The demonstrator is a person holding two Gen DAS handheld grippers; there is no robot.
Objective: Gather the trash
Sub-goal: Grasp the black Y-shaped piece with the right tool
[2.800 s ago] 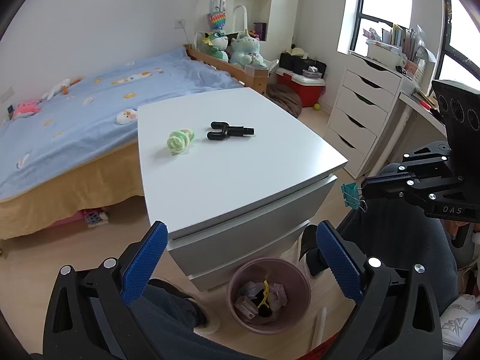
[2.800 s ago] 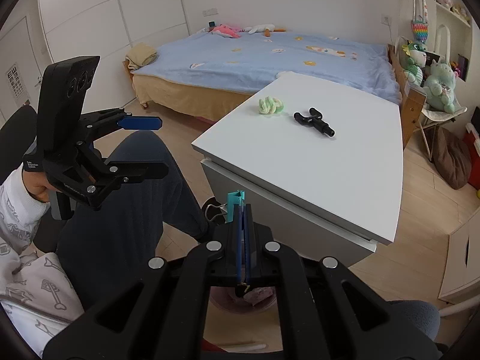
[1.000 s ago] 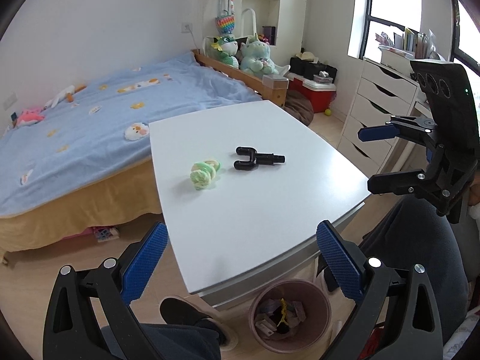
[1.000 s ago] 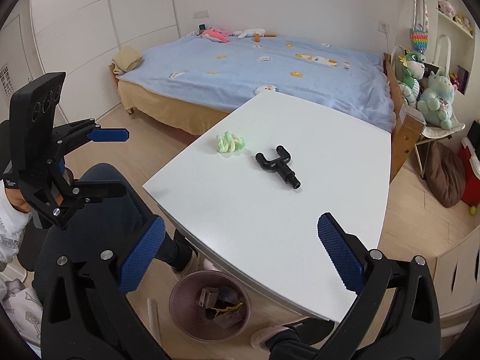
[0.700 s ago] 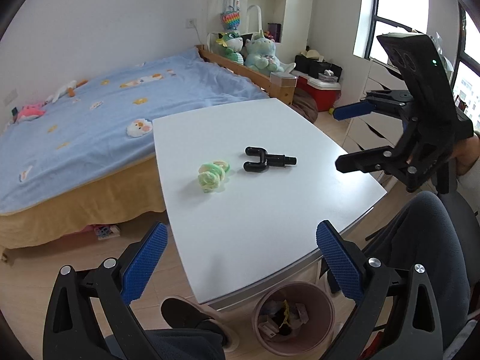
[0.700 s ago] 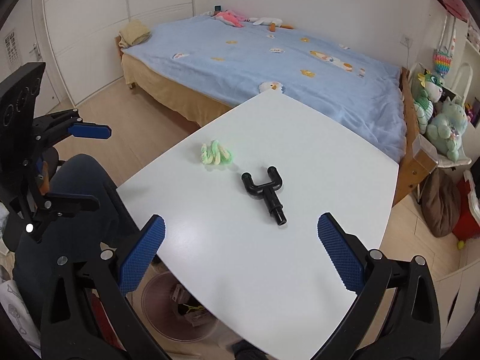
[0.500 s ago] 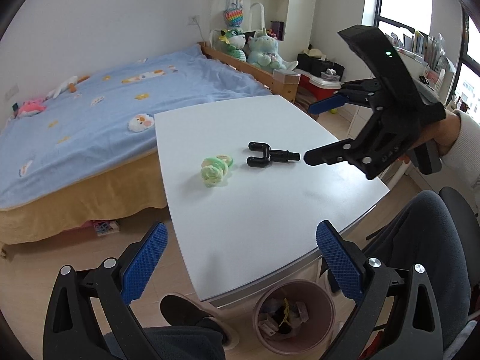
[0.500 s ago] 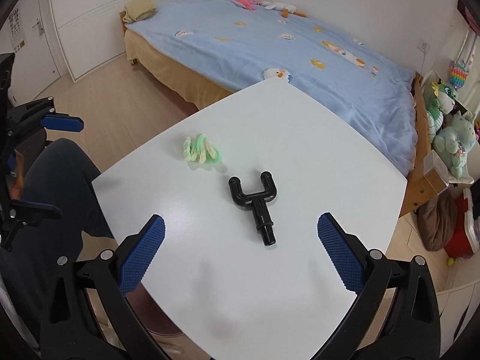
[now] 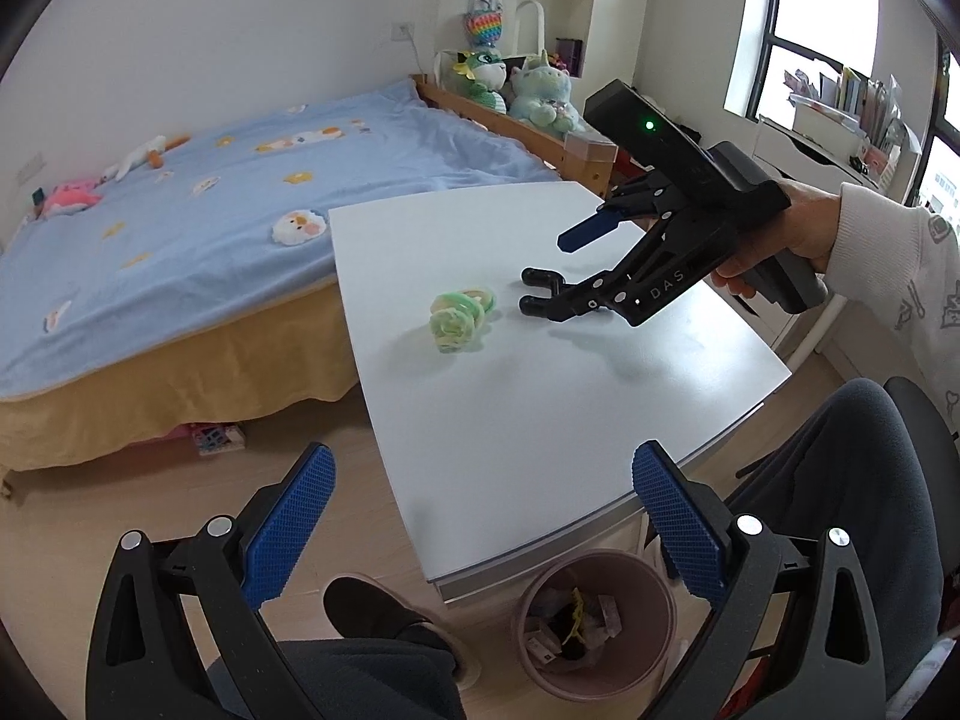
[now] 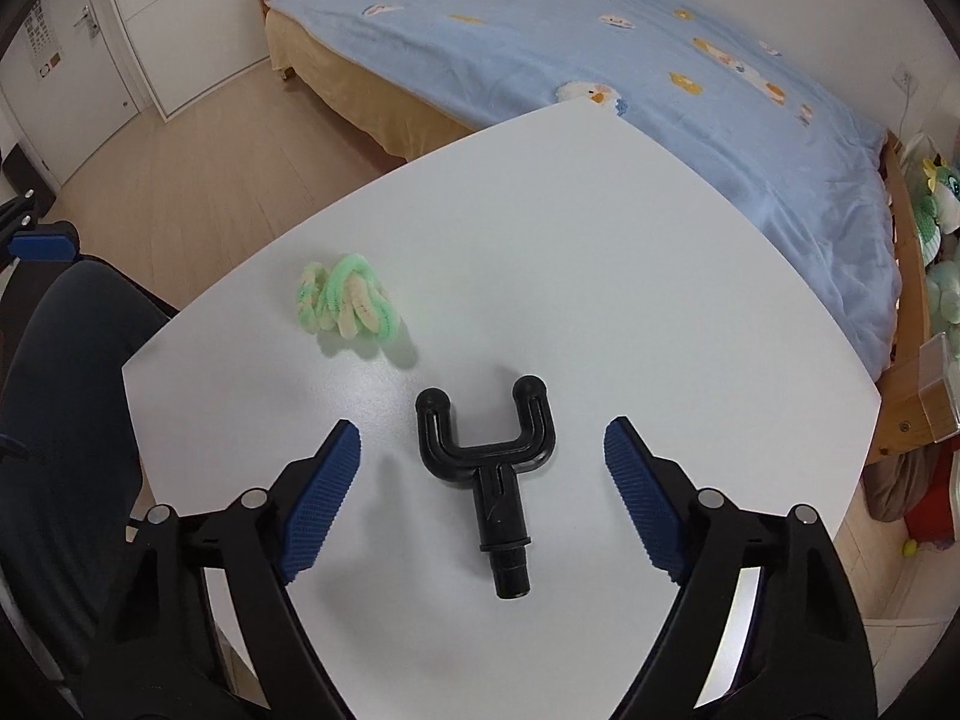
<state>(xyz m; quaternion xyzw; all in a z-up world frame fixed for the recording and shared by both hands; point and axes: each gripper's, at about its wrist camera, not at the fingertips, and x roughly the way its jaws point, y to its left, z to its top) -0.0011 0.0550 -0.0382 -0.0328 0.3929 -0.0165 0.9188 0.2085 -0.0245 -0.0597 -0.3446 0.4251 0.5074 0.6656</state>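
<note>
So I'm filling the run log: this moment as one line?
right gripper: closing, astride black forked part, no contact | left gripper: open, empty | bin: under table edge

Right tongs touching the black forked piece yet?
Apart. The right wrist view shows bare table between each blue pad of the closing right tongs and the black forked piece.

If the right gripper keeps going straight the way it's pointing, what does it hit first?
Most likely the black Y-shaped part on the white table. It lies centred between the closing fingers of the right gripper, untouched so far, though depth is hard to judge.
</note>
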